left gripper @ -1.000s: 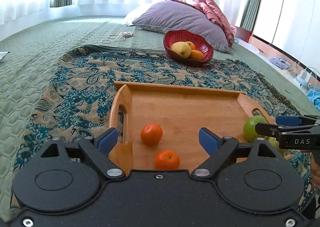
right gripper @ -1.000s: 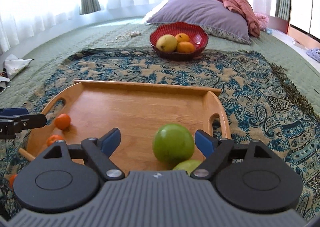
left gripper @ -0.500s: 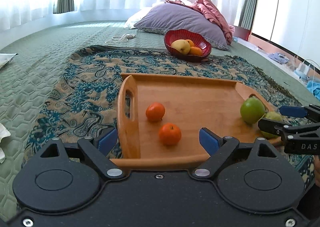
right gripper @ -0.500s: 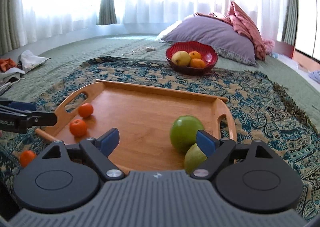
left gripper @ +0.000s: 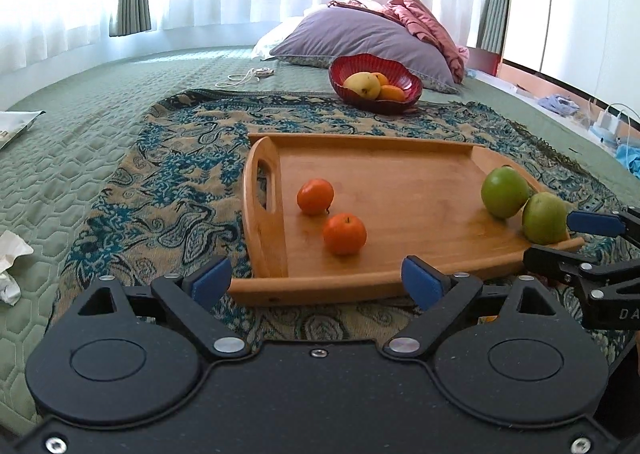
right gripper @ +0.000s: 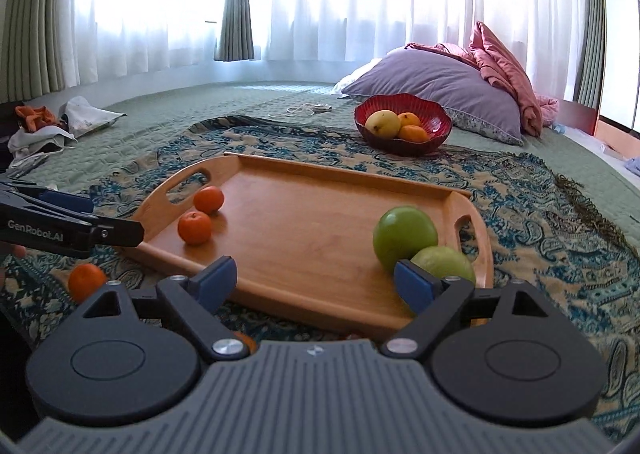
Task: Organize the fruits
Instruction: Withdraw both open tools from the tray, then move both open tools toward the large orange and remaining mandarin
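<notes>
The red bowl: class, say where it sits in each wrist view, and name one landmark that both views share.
Left wrist view: red bowl upper centre, beyond the wooden tray's far rim.
Right wrist view: red bowl right of centre, past the tray's far rim.
Shared landmark: the purple pillow right behind the bowl.

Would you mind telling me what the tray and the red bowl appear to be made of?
The tray looks like light wood, perhaps bamboo: fine straight grain, warm honey colour, a smooth satin finish and cut-out handles. The red bowl looks glossy, with a ribbed inside and a scalloped rim; that could be glazed ceramic, glass or plastic, and the pictures do not settle which.
</notes>
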Demonstrator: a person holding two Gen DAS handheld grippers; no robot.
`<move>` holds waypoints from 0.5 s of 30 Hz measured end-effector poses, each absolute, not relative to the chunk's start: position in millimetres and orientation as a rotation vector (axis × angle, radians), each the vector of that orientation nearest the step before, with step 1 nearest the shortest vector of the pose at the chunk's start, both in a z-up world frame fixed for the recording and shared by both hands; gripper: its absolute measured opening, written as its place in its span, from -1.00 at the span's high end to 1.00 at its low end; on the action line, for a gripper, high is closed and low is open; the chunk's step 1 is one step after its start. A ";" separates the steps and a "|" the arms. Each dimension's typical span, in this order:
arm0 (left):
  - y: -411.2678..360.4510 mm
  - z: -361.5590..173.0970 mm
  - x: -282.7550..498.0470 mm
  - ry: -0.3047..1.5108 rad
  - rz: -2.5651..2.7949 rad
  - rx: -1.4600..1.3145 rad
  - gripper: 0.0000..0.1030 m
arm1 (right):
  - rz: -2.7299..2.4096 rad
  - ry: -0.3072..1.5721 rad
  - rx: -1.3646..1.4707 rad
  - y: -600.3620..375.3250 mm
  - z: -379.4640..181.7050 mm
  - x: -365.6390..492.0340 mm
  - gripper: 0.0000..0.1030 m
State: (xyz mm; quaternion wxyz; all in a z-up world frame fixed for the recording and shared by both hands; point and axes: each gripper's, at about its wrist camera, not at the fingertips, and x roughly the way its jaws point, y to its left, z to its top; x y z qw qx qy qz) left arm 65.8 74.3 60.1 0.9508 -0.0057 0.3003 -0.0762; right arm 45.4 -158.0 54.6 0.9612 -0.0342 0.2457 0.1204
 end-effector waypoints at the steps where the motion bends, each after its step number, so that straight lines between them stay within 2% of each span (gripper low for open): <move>1: 74.6 58.5 64.5 0.612 -0.154 -0.014 -0.78 | 0.246 0.497 -0.066 -157.7 53.2 44.2 -0.81; 15: 75.7 39.2 56.4 0.616 -0.143 -0.011 -0.81 | 0.278 0.512 -0.065 -146.5 31.5 21.5 -0.81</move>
